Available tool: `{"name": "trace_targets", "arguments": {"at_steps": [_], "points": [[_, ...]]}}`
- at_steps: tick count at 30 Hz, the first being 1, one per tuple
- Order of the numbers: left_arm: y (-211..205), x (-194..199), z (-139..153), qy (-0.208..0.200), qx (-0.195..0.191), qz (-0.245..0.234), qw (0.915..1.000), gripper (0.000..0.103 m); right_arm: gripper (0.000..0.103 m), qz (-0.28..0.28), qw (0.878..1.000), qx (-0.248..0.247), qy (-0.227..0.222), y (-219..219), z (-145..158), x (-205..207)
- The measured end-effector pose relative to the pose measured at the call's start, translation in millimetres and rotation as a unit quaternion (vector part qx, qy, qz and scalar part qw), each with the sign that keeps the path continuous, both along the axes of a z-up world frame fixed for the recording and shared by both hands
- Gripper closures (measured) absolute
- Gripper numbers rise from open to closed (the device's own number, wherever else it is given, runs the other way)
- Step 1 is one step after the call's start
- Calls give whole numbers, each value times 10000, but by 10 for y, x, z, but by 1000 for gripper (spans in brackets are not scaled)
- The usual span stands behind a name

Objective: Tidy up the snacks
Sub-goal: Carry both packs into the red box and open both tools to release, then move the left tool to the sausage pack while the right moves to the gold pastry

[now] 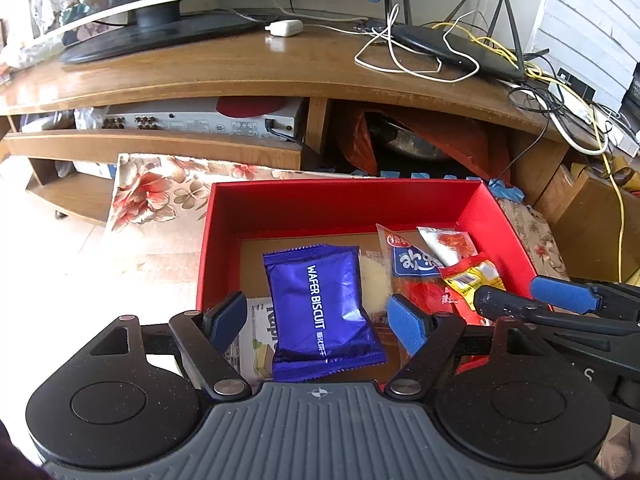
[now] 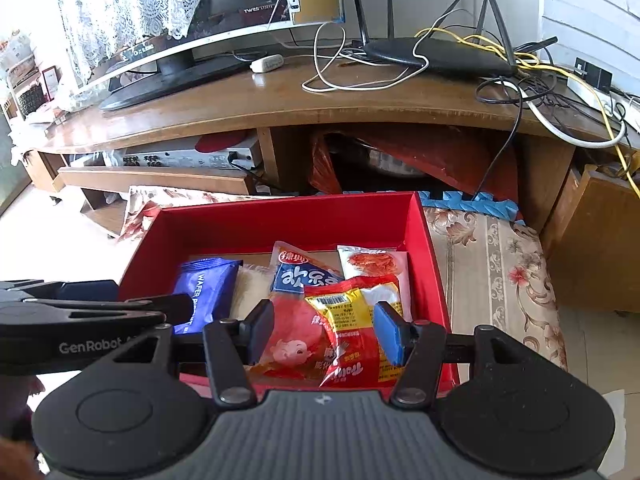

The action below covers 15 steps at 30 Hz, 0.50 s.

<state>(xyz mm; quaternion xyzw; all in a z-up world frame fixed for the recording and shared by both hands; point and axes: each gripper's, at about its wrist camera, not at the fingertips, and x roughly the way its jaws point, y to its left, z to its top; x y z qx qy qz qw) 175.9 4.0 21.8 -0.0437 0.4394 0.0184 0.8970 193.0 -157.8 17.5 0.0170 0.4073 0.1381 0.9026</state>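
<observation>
Quick count, left to right; one red box sits on a floral cloth in front of a wooden TV stand; inside it I can make out six snack packs. Far left is one white pack with green print, half buried; on top of it one blue wafer biscuit pack; then one pale clear pack tucked beside it; then one blue-and-red pack with a cartoon kid on it; one red-and-yellow pack lying over that; and at the back right one white pack with red strips printed on it.

Two grippers; the left gripper hangs above the wafer biscuit pack with its jaws spread and the pads clear of the wrapper; the right gripper hangs over the red-and-yellow pack, jaws apart too, nothing pinched as far as I can see.

On the stand: one TV, one black router, tangled cables.
</observation>
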Motion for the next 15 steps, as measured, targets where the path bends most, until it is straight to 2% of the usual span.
{"name": "trace_targets", "arguments": {"at_steps": [15], "points": [[160,-417,-3,155,-194,-128,9996,19,49,249,9992,-39,306,62,-124,-416]]}}
